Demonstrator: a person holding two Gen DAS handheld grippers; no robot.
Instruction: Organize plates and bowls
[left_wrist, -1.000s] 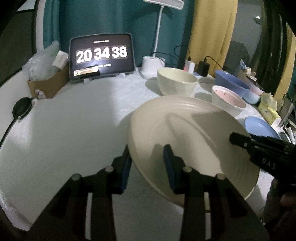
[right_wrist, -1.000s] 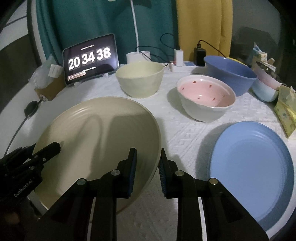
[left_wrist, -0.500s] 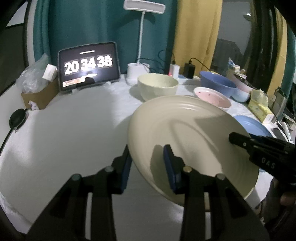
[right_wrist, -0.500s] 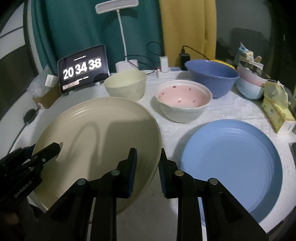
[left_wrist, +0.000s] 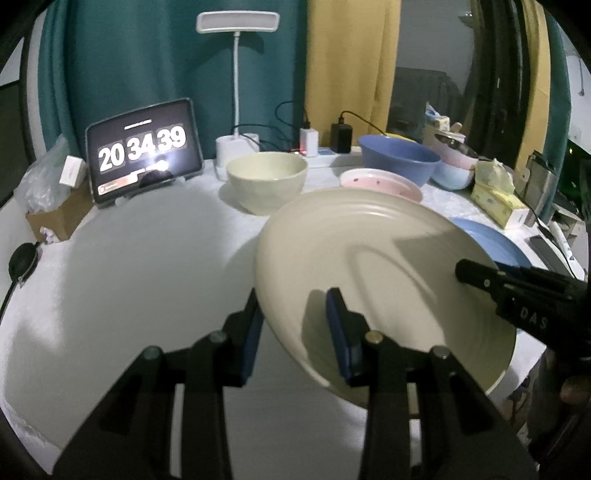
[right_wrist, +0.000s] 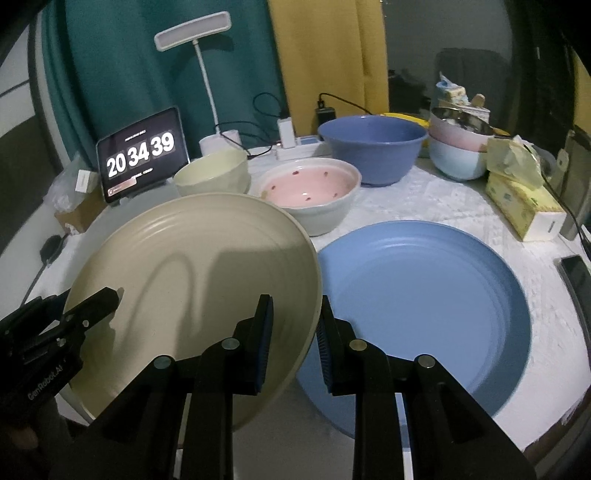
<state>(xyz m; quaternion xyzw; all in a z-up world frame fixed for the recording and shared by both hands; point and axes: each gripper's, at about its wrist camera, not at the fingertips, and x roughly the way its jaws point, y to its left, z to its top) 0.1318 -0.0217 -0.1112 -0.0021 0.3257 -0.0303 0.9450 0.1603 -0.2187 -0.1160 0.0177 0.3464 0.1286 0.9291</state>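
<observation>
A large cream plate (left_wrist: 373, 269) is held in the air between both grippers; it also shows in the right wrist view (right_wrist: 199, 273). My left gripper (left_wrist: 293, 325) is shut on its left rim. My right gripper (right_wrist: 293, 328) is shut on its right rim. A blue plate (right_wrist: 424, 295) lies flat on the table to the right, partly under the cream plate's edge. A cream bowl (left_wrist: 266, 182), a pink-lined bowl (right_wrist: 308, 192) and a large blue bowl (right_wrist: 373, 146) stand behind.
A tablet clock (left_wrist: 142, 149), a desk lamp (left_wrist: 236, 92) and chargers stand at the back. Stacked pastel bowls (right_wrist: 458, 147) and a tissue pack (right_wrist: 524, 199) are at the right. A cardboard box (left_wrist: 55, 206) sits far left. A phone (right_wrist: 576, 273) lies at the right edge.
Both grippers have lifted the cream plate higher and carried it rightwards, so its edge now overlaps the blue plate. The bowls behind look lower and farther.
</observation>
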